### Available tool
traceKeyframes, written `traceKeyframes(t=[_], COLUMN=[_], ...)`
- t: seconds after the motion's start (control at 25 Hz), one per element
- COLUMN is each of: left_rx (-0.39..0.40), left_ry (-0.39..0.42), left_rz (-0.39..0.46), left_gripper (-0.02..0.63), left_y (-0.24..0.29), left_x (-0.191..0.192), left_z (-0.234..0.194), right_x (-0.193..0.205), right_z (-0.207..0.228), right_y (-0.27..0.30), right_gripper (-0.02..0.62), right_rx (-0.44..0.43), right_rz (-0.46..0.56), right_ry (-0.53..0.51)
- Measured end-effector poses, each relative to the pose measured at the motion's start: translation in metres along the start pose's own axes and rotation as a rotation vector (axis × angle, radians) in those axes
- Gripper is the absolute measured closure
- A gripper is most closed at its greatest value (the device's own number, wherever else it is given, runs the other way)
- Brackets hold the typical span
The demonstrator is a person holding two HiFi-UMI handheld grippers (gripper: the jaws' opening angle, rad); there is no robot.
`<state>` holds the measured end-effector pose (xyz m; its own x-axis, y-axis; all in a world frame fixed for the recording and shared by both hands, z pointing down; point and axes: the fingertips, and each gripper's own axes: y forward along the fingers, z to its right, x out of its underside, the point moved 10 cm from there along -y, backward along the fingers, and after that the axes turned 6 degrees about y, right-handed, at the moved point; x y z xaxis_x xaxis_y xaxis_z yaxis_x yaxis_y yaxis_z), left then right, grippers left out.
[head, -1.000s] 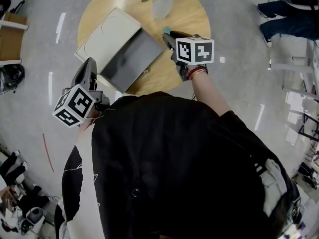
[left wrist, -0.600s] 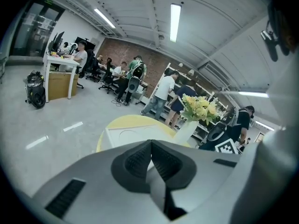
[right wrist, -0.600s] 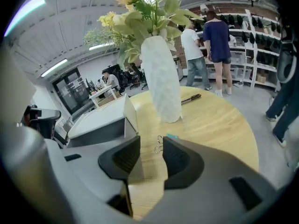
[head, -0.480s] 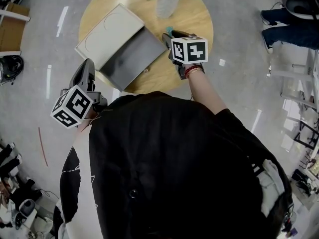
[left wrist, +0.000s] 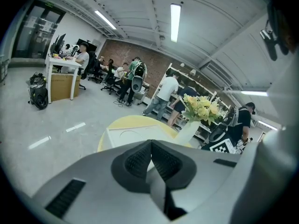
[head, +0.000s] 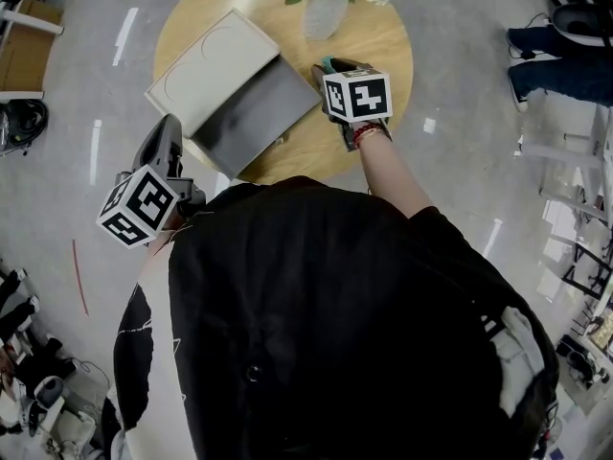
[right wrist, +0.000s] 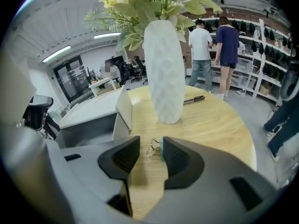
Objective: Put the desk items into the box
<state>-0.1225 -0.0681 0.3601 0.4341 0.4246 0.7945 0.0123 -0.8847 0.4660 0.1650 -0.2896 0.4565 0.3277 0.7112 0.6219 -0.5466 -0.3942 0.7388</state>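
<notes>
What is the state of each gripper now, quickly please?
Left gripper: shut, nothing between the jaws.
Right gripper: open, its jaws have just been opening; a binder clip lies between them, not gripped.

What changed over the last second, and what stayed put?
The right gripper shifted slightly toward the box; its jaws have just been opening and now stand apart with the binder clip between them, ungripped. The left gripper stayed shut; box and vase unmoved.
</notes>
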Motion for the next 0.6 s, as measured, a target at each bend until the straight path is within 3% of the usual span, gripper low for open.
traceKeyframes(t=[0.6], left_rx=[-0.017], left_ry=[0.008], left_rz=[0.019], left_gripper=[0.595], left_y=[0.001], left_x=[-0.002], left_z=[0.002], right_x=[0.002], right_z=[0.010], right_y=[0.010], right_gripper=[0.434], right_rx=[0.024], right_rz=[-0.047], right_ry=[-0.013])
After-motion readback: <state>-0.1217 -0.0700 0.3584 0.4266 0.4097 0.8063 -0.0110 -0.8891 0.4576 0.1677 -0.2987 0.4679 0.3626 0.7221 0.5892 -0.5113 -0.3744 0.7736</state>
